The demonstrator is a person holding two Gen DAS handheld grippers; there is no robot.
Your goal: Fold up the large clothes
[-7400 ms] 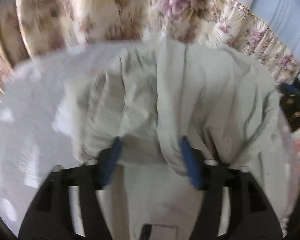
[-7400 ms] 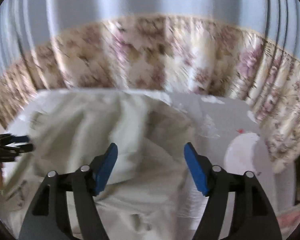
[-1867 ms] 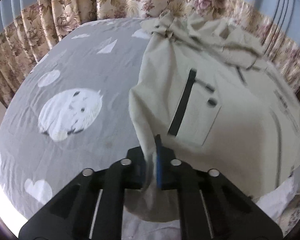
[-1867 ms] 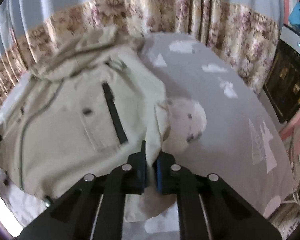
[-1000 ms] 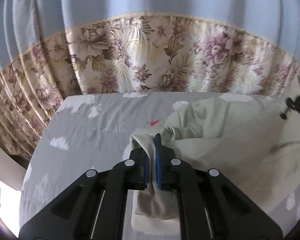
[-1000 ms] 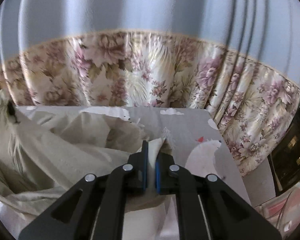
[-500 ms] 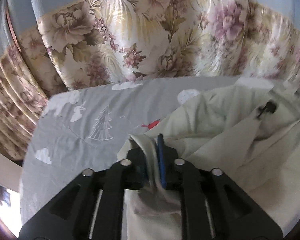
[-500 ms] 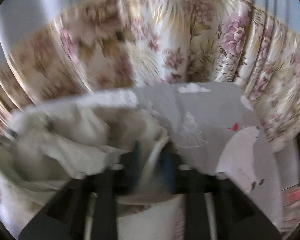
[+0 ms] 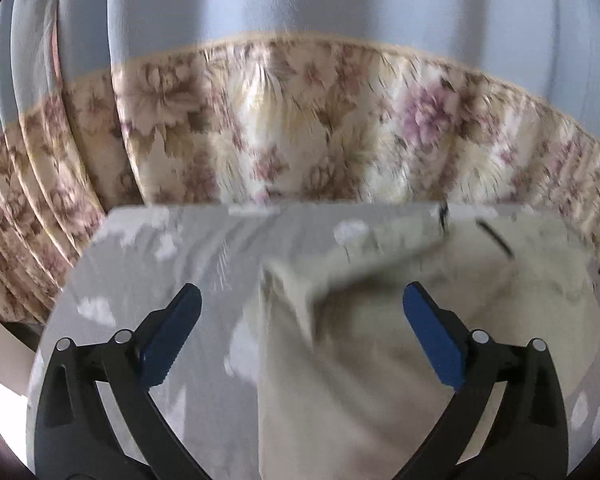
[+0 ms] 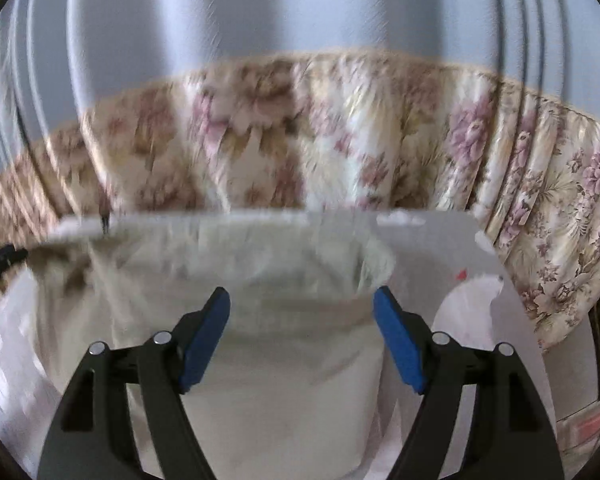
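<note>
A large beige jacket (image 9: 380, 340) lies folded over on the grey patterned bed sheet (image 9: 172, 264). My left gripper (image 9: 300, 332) is open and empty, hovering over the jacket's left folded edge. In the right wrist view the jacket (image 10: 284, 344) fills the middle, and my right gripper (image 10: 302, 334) is open and empty above its right folded edge. A dark drawcord (image 9: 496, 238) lies on the jacket near the far edge. Both views are motion-blurred.
A floral curtain (image 9: 300, 128) with blue fabric above hangs just behind the bed's far edge. The sheet (image 10: 452, 264) shows white animal prints to the right of the jacket. The other gripper's tip (image 10: 0, 260) shows at the left edge.
Both grippers were shut on jacket edges half a second ago; now both are wide open and the fabric has dropped onto the bed. Both have pulled back and up.
</note>
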